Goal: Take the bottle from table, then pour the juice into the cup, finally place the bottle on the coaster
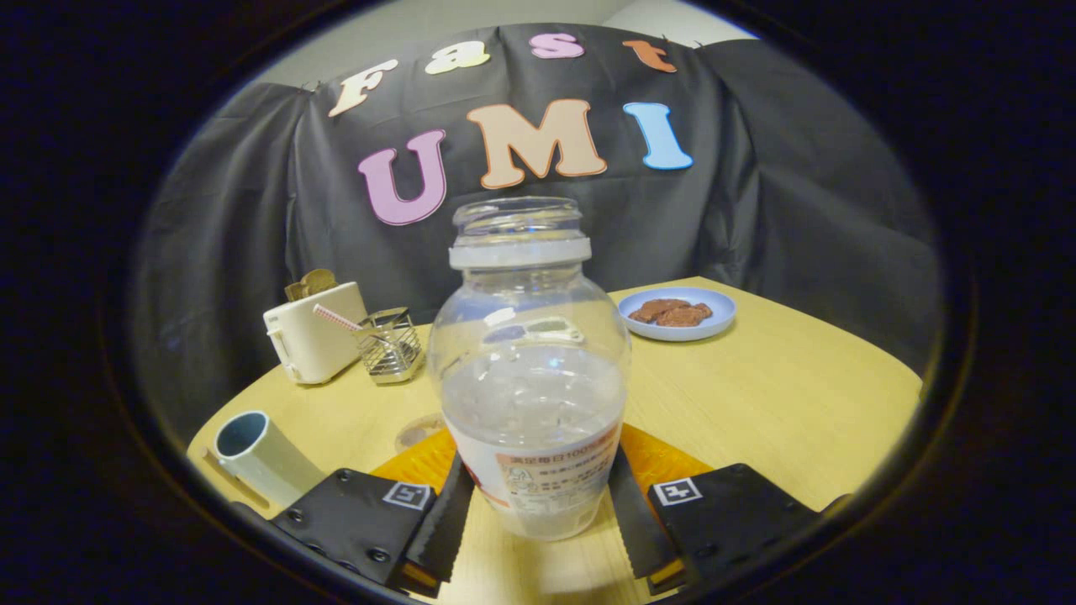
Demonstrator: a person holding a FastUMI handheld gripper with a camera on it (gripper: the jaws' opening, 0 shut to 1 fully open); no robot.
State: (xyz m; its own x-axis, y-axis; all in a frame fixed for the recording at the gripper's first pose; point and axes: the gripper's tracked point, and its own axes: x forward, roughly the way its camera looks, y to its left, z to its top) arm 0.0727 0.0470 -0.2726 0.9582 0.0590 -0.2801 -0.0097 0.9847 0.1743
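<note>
Tool (pixel 538 512) clamped on bottle (pixel 528 370), upright, uncapped, half full. Orange coaster (pixel 664 460) just behind bottle; cup (pixel 256 454) left of bottle on counter (pixel 773 395).

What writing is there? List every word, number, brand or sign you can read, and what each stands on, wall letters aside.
Label on the bottle, which the gripper clamps between both fingers: printed characters, too small and blurred to read.
Square markers on the gripper's two finger mounts: black-and-white code patterns, no words.
Toaster, cup, plate: no writing can be made out.
</note>
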